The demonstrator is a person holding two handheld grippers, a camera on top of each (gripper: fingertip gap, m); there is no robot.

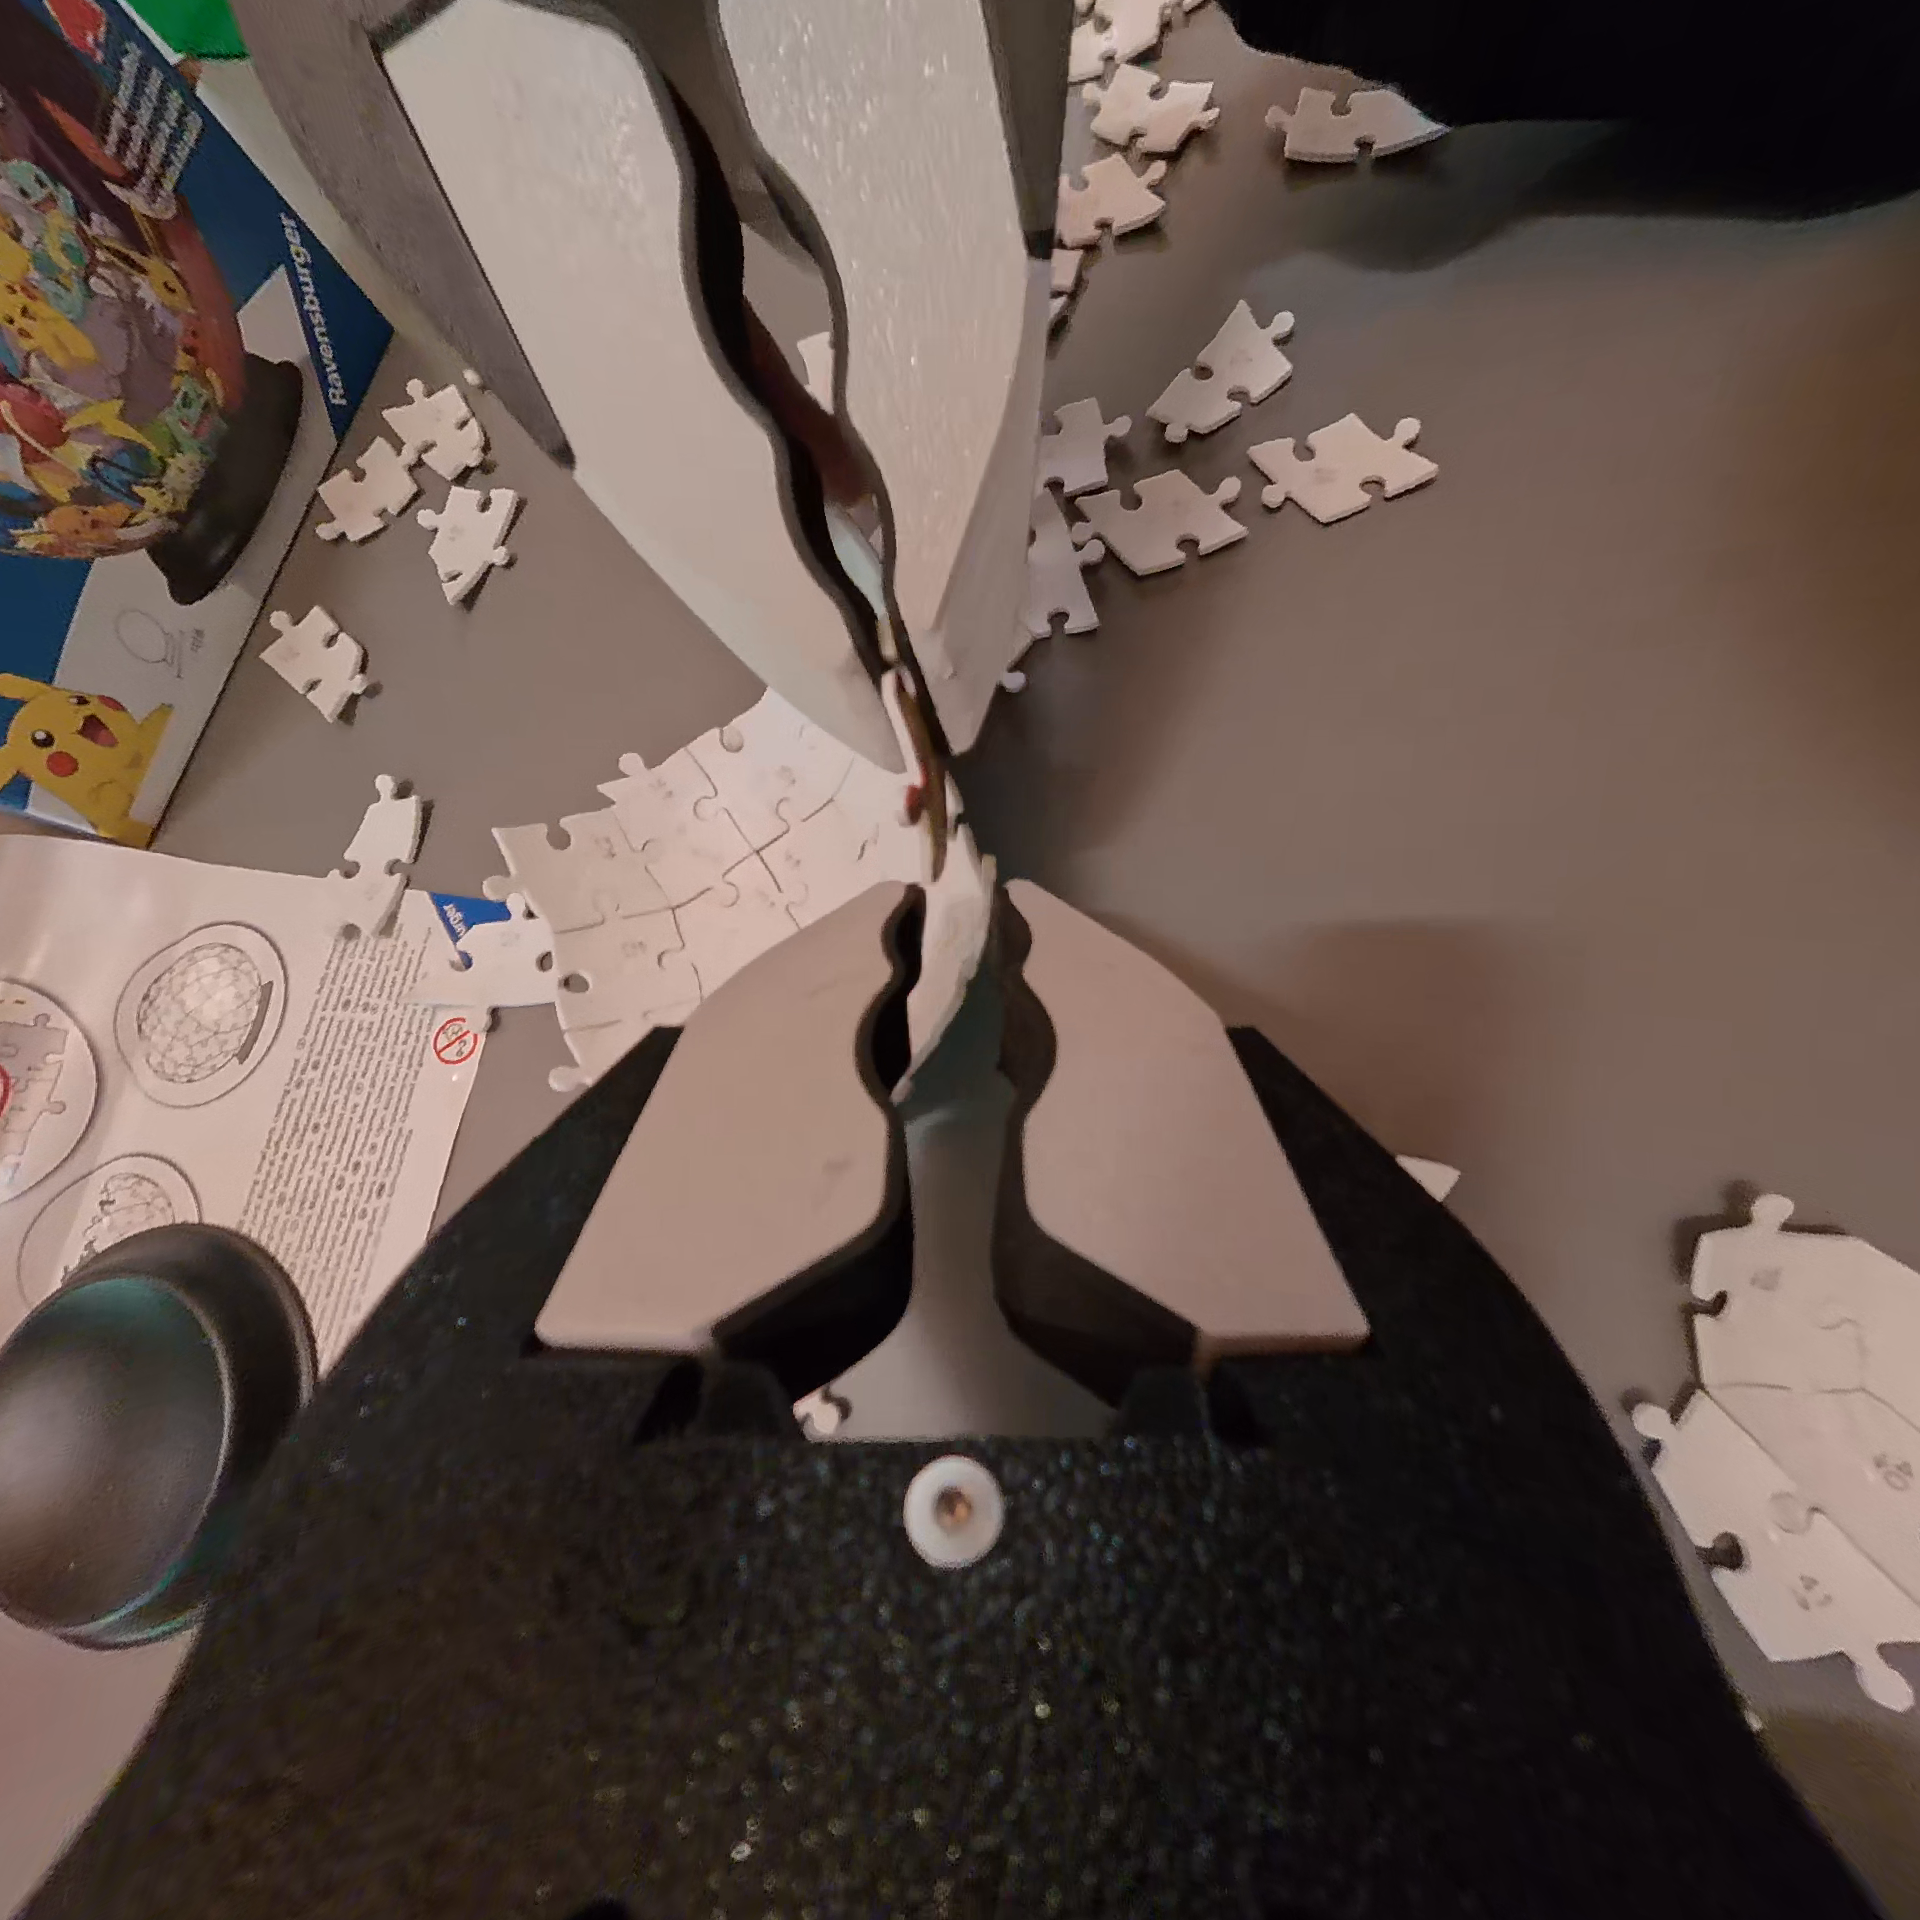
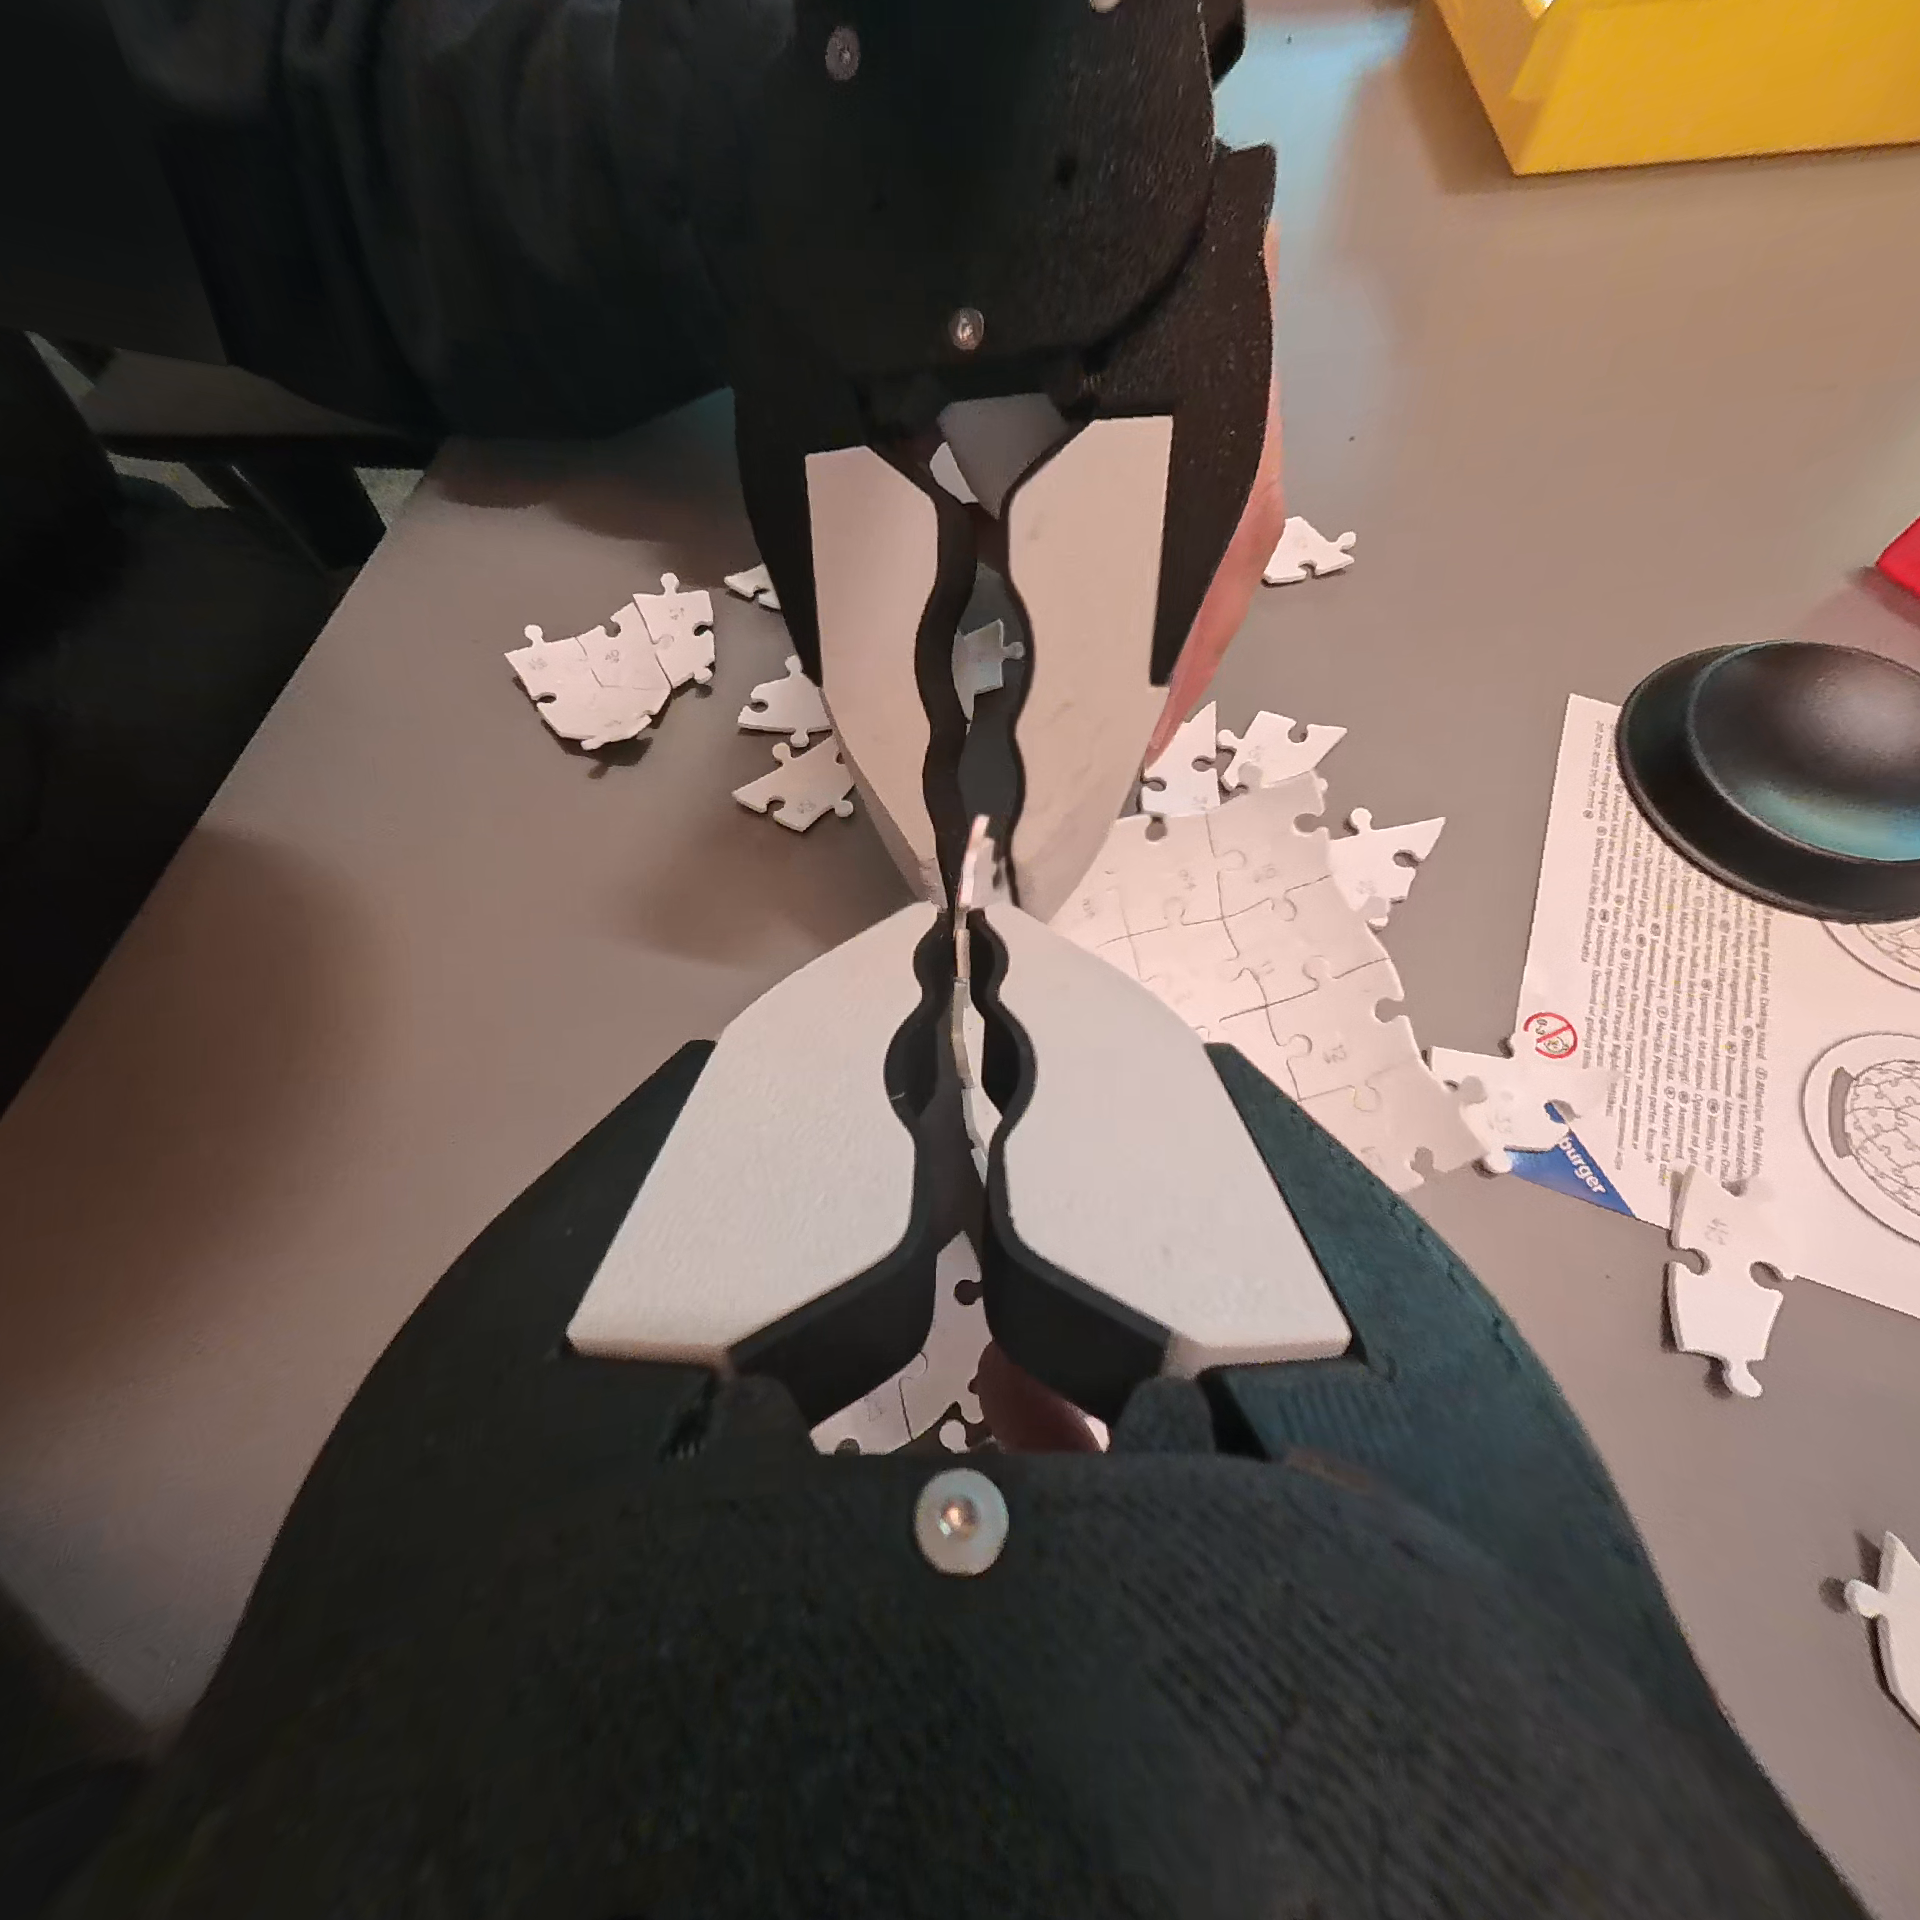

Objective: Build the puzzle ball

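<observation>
Right wrist view: a thin, light, stiff puzzle piece is clenched edge-on by the right tool; beyond it, the left tool pinches another piece, best taken by flat faces.

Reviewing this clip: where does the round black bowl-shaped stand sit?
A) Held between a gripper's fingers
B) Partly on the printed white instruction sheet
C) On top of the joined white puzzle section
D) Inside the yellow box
B: the round black bowl-shaped stand rests partly over an edge of the printed white instruction sheet, apart from the joined white puzzle section and the yellow box.
</observation>
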